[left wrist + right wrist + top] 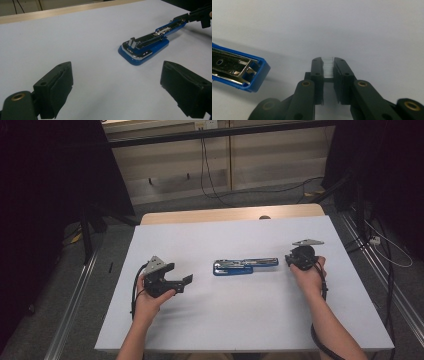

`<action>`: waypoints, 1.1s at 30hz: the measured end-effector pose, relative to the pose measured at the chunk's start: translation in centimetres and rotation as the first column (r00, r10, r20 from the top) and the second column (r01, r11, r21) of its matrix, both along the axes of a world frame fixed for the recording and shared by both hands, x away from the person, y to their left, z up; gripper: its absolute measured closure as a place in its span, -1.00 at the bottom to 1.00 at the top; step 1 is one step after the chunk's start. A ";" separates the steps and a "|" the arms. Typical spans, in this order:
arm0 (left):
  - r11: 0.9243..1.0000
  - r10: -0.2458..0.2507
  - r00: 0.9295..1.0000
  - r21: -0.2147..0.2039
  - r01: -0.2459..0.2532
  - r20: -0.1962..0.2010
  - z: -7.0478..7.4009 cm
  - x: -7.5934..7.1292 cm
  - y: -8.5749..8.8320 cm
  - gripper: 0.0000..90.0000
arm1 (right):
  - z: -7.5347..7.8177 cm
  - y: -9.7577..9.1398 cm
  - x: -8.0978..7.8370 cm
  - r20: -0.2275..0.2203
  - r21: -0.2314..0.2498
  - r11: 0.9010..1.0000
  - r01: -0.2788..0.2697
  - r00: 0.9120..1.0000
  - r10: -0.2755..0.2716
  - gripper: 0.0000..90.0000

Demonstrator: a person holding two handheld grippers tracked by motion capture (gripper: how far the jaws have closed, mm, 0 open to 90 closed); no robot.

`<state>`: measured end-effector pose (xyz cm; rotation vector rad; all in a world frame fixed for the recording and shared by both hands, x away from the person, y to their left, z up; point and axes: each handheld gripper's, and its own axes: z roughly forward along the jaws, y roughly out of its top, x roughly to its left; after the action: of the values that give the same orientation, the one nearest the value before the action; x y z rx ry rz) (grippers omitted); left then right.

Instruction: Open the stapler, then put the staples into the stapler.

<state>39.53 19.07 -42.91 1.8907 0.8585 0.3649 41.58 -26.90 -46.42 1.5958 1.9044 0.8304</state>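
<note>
A blue stapler (245,266) lies swung open flat in the middle of the white table (240,320), its metal staple channel facing up. My right gripper (290,261) sits just off the stapler's right end. In the right gripper view this gripper (328,62) is shut on a short silvery strip of staples (328,68), with the stapler's open blue end (237,72) to its left. My left gripper (186,281) rests left of the stapler with its jaws wide open and nothing between them (116,75). The stapler (146,47) lies ahead of it, a little apart.
A bare wooden strip (230,213) runs along the table's far edge. Beyond it lie cables (210,185) on the floor and a low wall. Metal rails (75,295) flank the table on both sides.
</note>
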 end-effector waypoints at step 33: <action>1.000 0.018 1.000 0.026 -0.017 -0.025 0.2 -0.4 0.6 -0.75 | 6.2 1.0 -1.6 0.117 0.077 0.972 -0.223 0.970 0.213 0.77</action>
<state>39.17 19.65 -42.69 1.9164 0.8917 0.3653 40.01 -25.91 -40.19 1.3766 2.0133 1.0858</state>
